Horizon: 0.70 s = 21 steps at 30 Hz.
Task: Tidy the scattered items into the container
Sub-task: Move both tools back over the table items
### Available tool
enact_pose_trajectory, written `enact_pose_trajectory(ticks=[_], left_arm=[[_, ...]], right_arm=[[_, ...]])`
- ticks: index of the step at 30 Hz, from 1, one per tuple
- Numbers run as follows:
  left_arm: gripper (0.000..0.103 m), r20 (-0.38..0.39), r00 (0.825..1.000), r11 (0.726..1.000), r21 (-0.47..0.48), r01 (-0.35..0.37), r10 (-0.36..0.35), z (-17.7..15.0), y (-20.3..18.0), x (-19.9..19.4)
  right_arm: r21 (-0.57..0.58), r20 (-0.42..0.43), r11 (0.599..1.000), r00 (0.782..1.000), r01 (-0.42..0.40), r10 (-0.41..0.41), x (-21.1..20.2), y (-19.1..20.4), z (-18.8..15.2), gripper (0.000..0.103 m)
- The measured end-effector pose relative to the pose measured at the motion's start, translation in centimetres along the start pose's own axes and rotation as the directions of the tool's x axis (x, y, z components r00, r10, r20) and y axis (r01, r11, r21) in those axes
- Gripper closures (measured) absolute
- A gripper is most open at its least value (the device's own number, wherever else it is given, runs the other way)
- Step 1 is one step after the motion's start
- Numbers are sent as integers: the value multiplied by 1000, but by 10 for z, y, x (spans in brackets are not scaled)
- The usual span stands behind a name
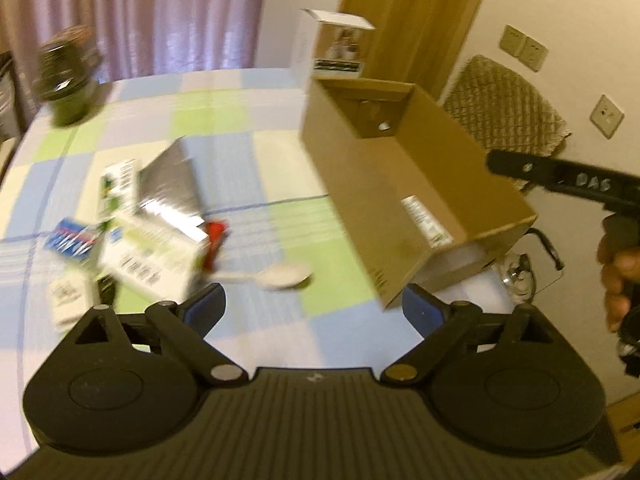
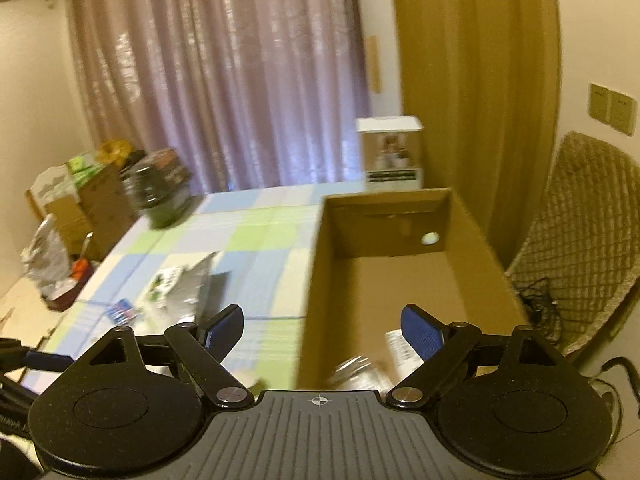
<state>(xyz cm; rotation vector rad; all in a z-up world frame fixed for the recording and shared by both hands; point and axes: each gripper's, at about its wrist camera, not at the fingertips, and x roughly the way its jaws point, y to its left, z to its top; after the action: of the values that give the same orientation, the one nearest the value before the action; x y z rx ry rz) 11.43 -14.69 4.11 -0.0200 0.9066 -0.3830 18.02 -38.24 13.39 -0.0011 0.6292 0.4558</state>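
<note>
An open cardboard box [image 1: 360, 184] stands on the checked tablecloth [image 1: 248, 92]. Left of it lie scattered items: a silver pouch [image 1: 172, 184], a white and green carton [image 1: 152, 256], a red item [image 1: 216, 244], a blue pack [image 1: 70, 240] and a white spoon [image 1: 284, 274]. My left gripper [image 1: 312, 304] is open just short of the spoon, holding nothing. My right gripper [image 2: 322, 328] is open and empty over the near left wall of the box [image 2: 312, 280]. Below it, on the box floor, lie a shiny blurred item [image 2: 356, 372] and a white labelled packet [image 2: 394, 340].
A dark jar [image 1: 68, 76] stands at the table's far left and a white product box [image 1: 336, 44] behind the cardboard box. A quilted chair [image 2: 580, 240] and cables are to the right. A hand [image 1: 616, 276] grips the other tool's handle at the right edge.
</note>
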Motion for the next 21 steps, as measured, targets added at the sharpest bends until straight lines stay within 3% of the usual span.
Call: enact_pose_trajectory(ticks=[6, 12, 21], left_arm=[[1, 1, 995, 994, -45, -95, 95, -28, 44, -39], [1, -17, 986, 985, -42, -167, 166, -47, 72, -67], [1, -16, 978, 977, -45, -210, 209, -65, 101, -89]], right_arm=[[-29, -46, 997, 997, -68, 67, -5, 46, -19, 12], [-86, -94, 991, 991, -107, 99, -6, 79, -34, 12], [-259, -140, 954, 983, -150, 117, 3, 125, -53, 12]])
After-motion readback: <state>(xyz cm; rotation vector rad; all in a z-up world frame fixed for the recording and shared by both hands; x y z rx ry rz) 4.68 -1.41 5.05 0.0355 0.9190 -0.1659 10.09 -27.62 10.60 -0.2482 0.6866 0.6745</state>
